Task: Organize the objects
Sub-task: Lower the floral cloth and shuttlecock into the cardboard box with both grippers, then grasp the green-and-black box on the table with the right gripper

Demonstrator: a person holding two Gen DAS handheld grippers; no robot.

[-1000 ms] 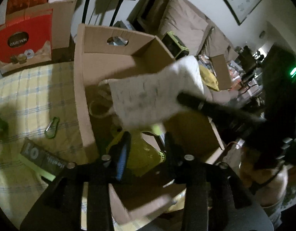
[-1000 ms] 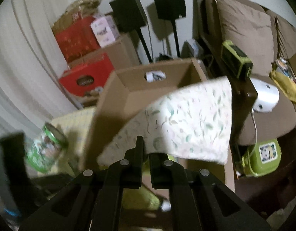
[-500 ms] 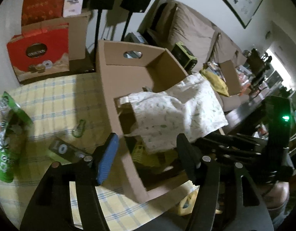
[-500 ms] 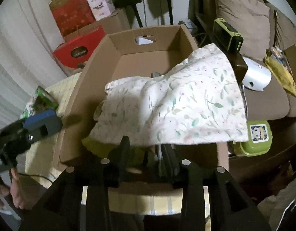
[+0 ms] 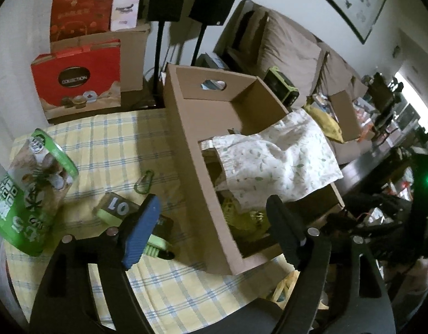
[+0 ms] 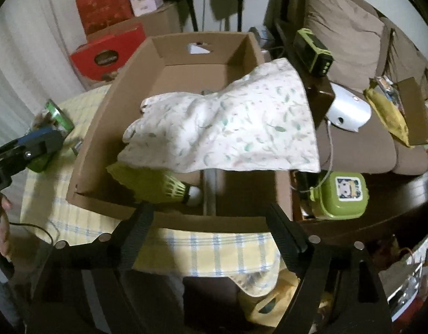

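A cardboard box stands on a table with a yellow checked cloth. A white leaf-print cloth lies draped over the box's right wall. A yellow-green shuttlecock lies inside the box near its front. My left gripper is open and empty, just in front of the box. My right gripper is open and empty, below the box's near wall. On the table left of the box lie a green snack bag, a green carabiner and a dark box marked "10".
Red gift boxes and two speaker stands stand behind the table. A brown sofa is at the right, with a green lunch box and a white device beside the box. My left gripper shows at the right wrist view's left edge.
My right gripper has let go of the leaf-print cloth and opened. The cloth now rests over the box wall. Both grippers have pulled back from the box.
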